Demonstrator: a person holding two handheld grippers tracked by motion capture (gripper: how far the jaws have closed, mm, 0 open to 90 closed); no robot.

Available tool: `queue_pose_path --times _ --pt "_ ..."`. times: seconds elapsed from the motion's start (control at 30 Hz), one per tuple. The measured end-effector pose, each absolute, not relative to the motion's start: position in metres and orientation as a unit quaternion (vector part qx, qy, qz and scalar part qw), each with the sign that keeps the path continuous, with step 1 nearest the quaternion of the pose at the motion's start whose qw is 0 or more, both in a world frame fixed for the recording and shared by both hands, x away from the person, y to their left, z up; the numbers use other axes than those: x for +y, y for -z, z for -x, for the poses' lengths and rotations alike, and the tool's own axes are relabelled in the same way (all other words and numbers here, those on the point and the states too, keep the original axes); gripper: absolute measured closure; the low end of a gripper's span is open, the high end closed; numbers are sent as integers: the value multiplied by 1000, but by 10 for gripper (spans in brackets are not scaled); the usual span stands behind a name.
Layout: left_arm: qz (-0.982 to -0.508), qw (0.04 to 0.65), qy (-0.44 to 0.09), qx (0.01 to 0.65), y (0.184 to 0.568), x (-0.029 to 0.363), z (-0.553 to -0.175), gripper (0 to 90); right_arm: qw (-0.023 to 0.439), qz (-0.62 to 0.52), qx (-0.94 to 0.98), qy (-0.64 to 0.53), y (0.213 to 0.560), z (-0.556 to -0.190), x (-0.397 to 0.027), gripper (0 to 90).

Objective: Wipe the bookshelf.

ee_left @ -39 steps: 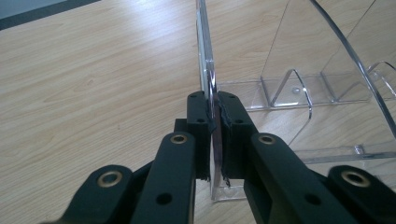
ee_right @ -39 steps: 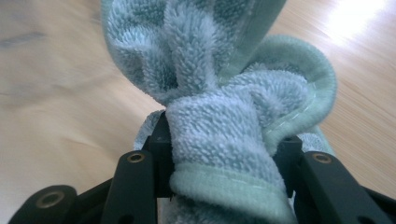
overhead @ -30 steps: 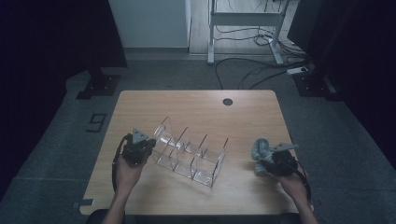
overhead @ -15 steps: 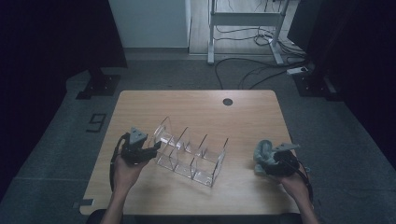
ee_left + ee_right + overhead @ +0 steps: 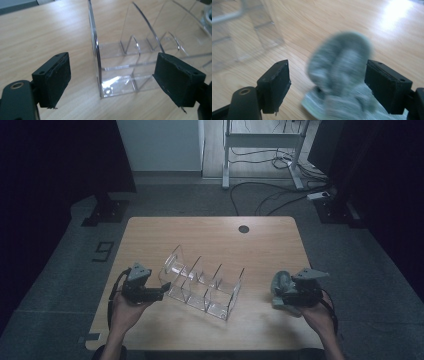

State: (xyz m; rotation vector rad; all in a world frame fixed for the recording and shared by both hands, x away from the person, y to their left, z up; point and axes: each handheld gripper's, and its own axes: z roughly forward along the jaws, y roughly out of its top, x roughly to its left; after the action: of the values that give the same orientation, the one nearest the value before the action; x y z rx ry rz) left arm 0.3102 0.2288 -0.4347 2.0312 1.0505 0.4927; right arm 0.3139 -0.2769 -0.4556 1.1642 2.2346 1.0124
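A clear acrylic organizer (image 5: 202,282) with several divided slots lies askew in the middle of the wooden table (image 5: 150,235). My left gripper (image 5: 161,292) sits at its left end. In the left gripper view the organizer's end wall (image 5: 96,50) stands between the jaws of the left gripper (image 5: 112,80), untouched; the jaws have just been opening. My right gripper (image 5: 279,295) hovers at the table's right, and its jaws have just been opening too. A grey rolled sock (image 5: 339,65), blurred, sits between the spread jaws of the right gripper (image 5: 327,85). In the high view the grey sock (image 5: 281,281) is at the right gripper's tips.
A small dark cable hole (image 5: 243,229) sits near the table's far edge. Behind the table are a metal stand (image 5: 260,150) and cables (image 5: 260,200) on the floor. Bare wood lies in front of the organizer and along the far side.
My left gripper's jaws have come off the organizer's end wall and the hand has drawn back slightly to the left. The right gripper has spread its jaws around the sock and lifted a little.
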Motion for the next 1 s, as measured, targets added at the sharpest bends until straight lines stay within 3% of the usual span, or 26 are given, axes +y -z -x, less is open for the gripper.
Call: queue_pose_path --times 0.27,1.0 --pt "-808 381 -182 412 448 222 -313 144 196 -367 823 -387 441 -316 -247 171" --pt "-804 362 -194 430 460 219 -325 153 140 -280 860 -402 450 -354 -189 169"
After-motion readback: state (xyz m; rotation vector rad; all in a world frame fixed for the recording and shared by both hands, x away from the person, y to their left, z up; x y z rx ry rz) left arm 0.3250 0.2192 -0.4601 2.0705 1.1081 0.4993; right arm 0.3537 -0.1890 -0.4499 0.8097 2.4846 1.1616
